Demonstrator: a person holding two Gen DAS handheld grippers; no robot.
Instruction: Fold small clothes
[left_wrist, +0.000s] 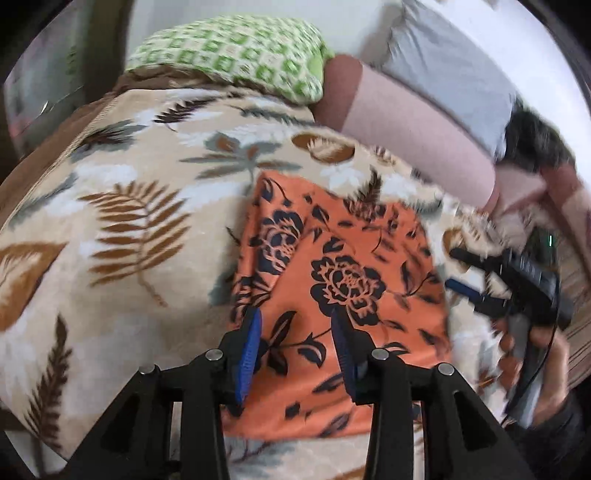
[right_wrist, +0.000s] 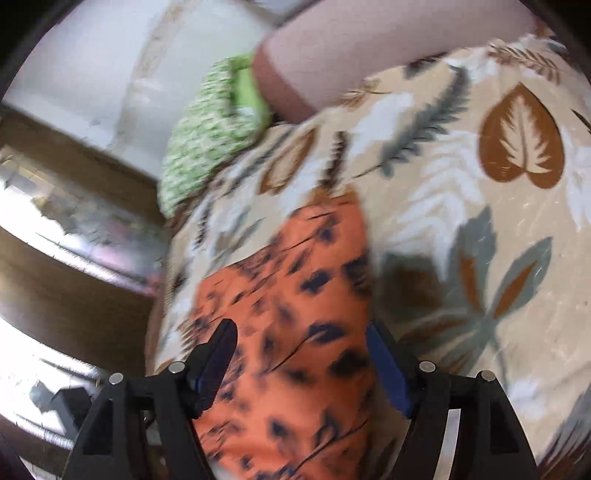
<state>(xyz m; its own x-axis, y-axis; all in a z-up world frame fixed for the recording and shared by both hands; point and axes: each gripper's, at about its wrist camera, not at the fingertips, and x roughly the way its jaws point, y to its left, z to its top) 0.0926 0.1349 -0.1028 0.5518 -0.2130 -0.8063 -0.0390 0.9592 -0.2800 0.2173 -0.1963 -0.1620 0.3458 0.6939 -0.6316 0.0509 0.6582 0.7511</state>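
An orange cloth with dark flower print (left_wrist: 332, 280) lies flat on a leaf-patterned blanket (left_wrist: 122, 206). My left gripper (left_wrist: 295, 325) is open just above the cloth's near part, with nothing between its blue pads. My right gripper (right_wrist: 301, 332) is open over the same cloth (right_wrist: 295, 295), which looks blurred in the right wrist view. The right gripper also shows in the left wrist view (left_wrist: 458, 269) at the cloth's right edge, held by a hand.
A green-and-white checked pillow (left_wrist: 232, 51) lies at the far end of the blanket. A pink cushion (left_wrist: 406, 122) and a grey one (left_wrist: 450, 70) lie along the wall at the right. A wooden bed frame (right_wrist: 74, 295) and floor show at the left in the right wrist view.
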